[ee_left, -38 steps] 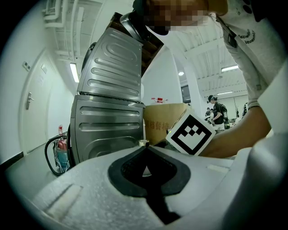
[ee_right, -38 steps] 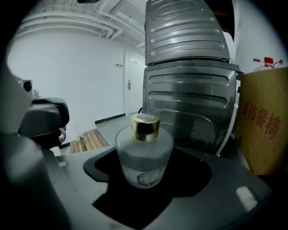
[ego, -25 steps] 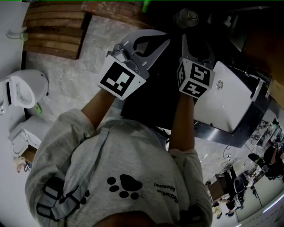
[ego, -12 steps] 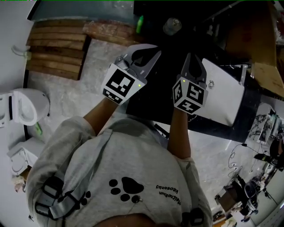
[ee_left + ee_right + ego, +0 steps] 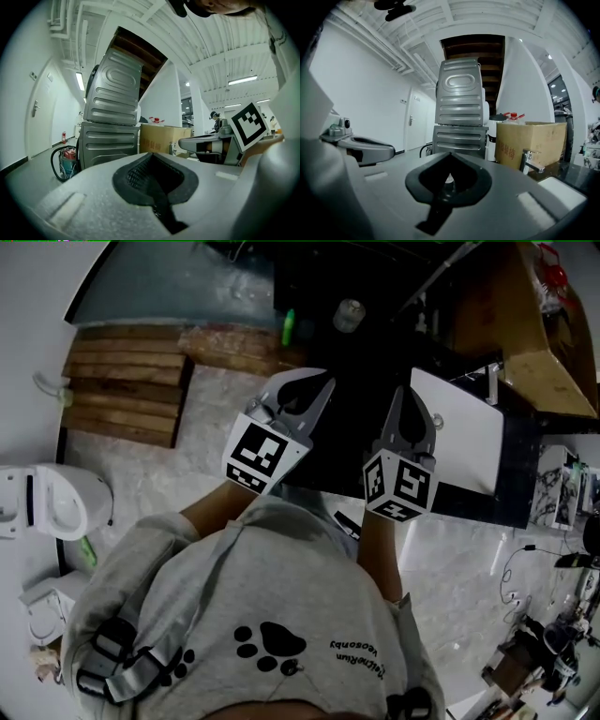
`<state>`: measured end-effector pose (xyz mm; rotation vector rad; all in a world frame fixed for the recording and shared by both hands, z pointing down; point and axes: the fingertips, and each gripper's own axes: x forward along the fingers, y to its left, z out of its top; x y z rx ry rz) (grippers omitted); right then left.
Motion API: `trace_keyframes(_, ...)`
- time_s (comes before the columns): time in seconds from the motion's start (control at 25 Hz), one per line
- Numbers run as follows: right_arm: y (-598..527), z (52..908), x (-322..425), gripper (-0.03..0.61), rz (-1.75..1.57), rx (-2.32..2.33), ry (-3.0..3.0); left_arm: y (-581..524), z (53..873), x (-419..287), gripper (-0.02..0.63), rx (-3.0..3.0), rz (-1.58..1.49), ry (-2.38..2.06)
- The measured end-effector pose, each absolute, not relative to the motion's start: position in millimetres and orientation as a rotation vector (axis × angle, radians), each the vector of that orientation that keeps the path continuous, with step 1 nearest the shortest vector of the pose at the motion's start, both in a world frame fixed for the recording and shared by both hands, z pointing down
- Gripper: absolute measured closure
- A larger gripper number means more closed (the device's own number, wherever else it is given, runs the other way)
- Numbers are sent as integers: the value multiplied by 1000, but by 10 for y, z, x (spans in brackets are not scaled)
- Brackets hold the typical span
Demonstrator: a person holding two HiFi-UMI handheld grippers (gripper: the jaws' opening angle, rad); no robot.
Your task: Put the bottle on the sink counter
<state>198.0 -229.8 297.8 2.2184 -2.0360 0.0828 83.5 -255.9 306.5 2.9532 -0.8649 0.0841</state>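
Bottle point(image 5: 348, 313) upright left of sink point(image 5: 459, 427), clear of left gripper point(image 5: 309, 382), right gripper point(image 5: 409, 397); both clenched, empty. Risk: toppling from stray knock.

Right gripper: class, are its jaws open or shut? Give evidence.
Shut: in its own view the right gripper shows jaws meeting at the tips, nothing clamped between them.

- A white toilet point(image 5: 52, 507) is standing on the pale floor at the left edge of the head view.
- A wooden slatted mat point(image 5: 127, 385) is lying on the floor beyond it.
- Two grey ribbed machines point(image 5: 459, 108) are standing stacked, one on the other.
- A cardboard box point(image 5: 529, 140) is sitting just beside them.
- A closed door point(image 5: 37, 117) is showing in the white wall.
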Motion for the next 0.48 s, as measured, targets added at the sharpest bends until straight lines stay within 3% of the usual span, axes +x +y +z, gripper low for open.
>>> trace_keyframes(0.48,-1627,2553,1730,578,-98,2223,-2084,-1993,2785,625,612,2971,-16,-919)
